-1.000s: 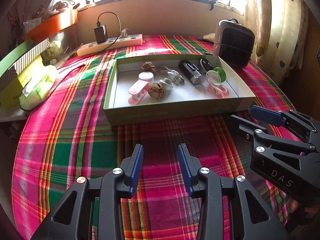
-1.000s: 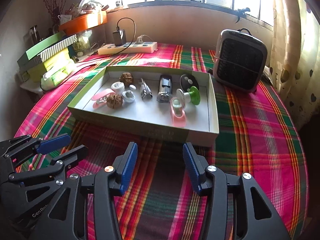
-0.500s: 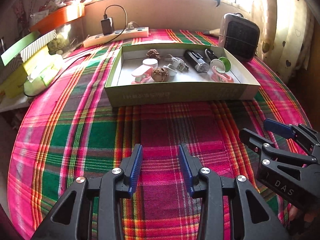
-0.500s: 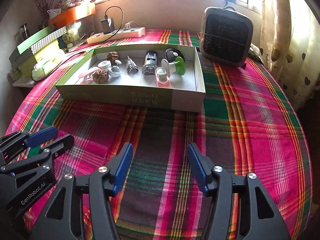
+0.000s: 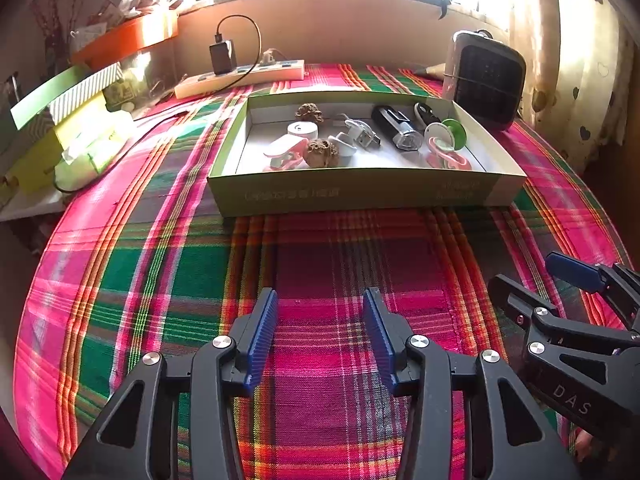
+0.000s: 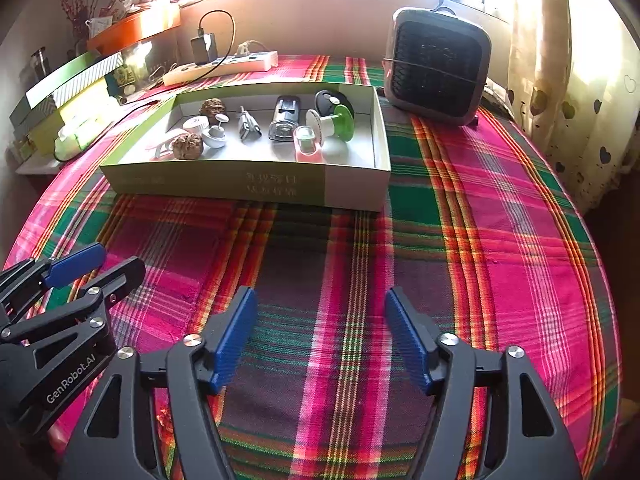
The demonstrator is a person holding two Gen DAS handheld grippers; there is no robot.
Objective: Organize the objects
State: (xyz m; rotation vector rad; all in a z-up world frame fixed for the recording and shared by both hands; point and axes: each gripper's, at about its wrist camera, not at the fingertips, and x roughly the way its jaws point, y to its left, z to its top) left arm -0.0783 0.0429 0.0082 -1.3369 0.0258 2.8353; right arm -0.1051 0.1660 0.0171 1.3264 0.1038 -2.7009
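The shallow box (image 5: 360,196) sits mid-table on the plaid cloth (image 5: 320,264), holding two walnuts (image 5: 321,153), two pink clips (image 5: 282,154), one black flashlight (image 5: 396,128) and other small bits. Nearer the camera, the left gripper (image 5: 320,332) and the right gripper (image 6: 320,336) hover with jaws apart, empty.

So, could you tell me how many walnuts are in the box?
2. One walnut sits at the box's back left; the other walnut lies nearer the front, beside the pink clip. None appear hidden.

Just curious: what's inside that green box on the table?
The box holds two walnuts, a black flashlight, pink clips and small white gadgets. Its near wall hides some floor.
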